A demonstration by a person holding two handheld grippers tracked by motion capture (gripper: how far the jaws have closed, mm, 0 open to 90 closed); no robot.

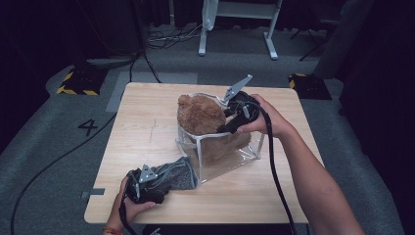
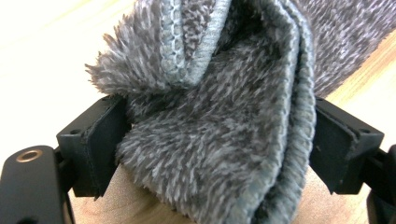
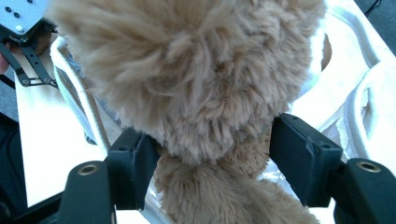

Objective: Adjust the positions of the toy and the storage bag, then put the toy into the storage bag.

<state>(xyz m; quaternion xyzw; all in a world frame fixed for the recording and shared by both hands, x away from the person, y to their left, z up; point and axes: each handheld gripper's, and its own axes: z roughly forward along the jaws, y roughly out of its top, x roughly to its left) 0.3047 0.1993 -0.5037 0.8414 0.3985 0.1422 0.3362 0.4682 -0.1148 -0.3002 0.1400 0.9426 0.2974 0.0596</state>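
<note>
My left hand-held gripper [image 1: 147, 188] is clamped on a folded grey fleece cloth [image 1: 173, 175] at the near-left part of the surface [image 1: 147, 127]; in the left gripper view both pads press the bunched folds [image 2: 219, 140], and the cloth's far end lies against the clear bag's near corner. My right hand-held gripper [image 1: 230, 123] is at the bag's mouth with the brown plush item [image 1: 199, 113] between its jaws. In the right gripper view the fur [image 3: 196, 79] sits between the pads and brushes them, but I can't tell if they're truly biting or just touching pile, so call it loosely around it, jaws part-way apart. Container: a clear plastic bag with white trim [image 1: 230, 156], standing open and leaning. The plush is half in, with more brown visible through the wall lower down, and the top bulges above the rim. Risks: a grip on fur only would slip, and the plush pops back out or tips over the rim. Pushing down on a soft bag with nothing bracing the rim could fold the wall or slide the bag across the surface. The grey cloth could snag the bag corner and drag it if I pull left.
</note>
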